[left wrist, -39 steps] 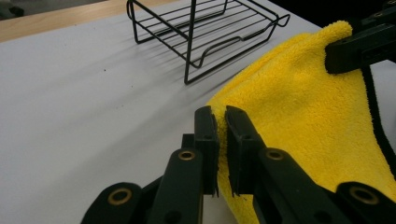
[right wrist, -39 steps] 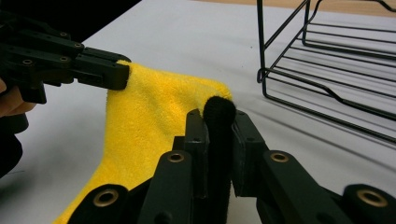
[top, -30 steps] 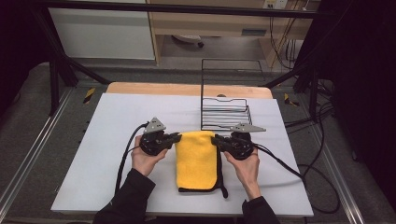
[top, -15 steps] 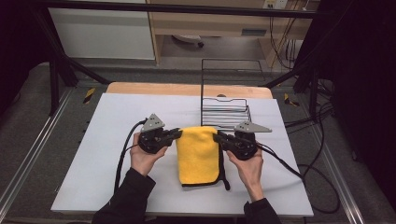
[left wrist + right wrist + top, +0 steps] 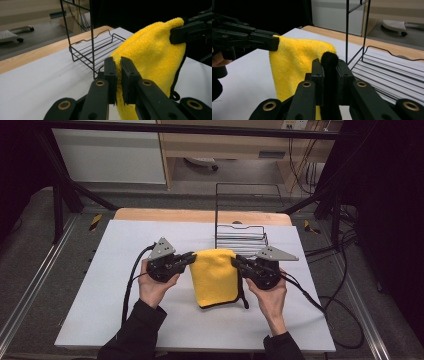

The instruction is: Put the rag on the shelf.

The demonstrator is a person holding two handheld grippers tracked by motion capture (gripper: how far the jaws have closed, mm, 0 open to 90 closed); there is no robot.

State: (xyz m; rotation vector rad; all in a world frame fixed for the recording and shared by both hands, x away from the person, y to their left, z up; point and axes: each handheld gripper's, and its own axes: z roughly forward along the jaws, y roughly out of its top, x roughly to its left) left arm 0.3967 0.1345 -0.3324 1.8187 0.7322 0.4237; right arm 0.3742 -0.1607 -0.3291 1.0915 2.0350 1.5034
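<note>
Clamping the near-left top corner of a yellow cloth (image 5: 150, 57), with jaws pressed nearly together on the fleece: so stands the left gripper (image 5: 118, 72), seen in the high view at the cloth's left edge (image 5: 189, 258). Pinching the opposite top corner, right on the black trim, with jaws closed tight around that dark edge: the right gripper (image 5: 329, 75), at the cloth's right edge in the high view (image 5: 235, 262). Stretched between the two, raised at its far end and drooping down to the table at its near end, the yellow cloth (image 5: 215, 276) with its long axis running from the far side of the table toward the person, top edge level across from one gripper to the other, black-trimmed side and a small black loop (image 5: 244, 303) on the right. Folded in appearance, though the number of layers cannot be told. Resting below, a white table top (image 5: 100, 300) with a wooden strip along its far edge. Standing just behind the cloth, a black wire rack (image 5: 241, 239), low tray toward the cloth, tall frame rising at the back, close to the right gripper but apart from it.
</note>
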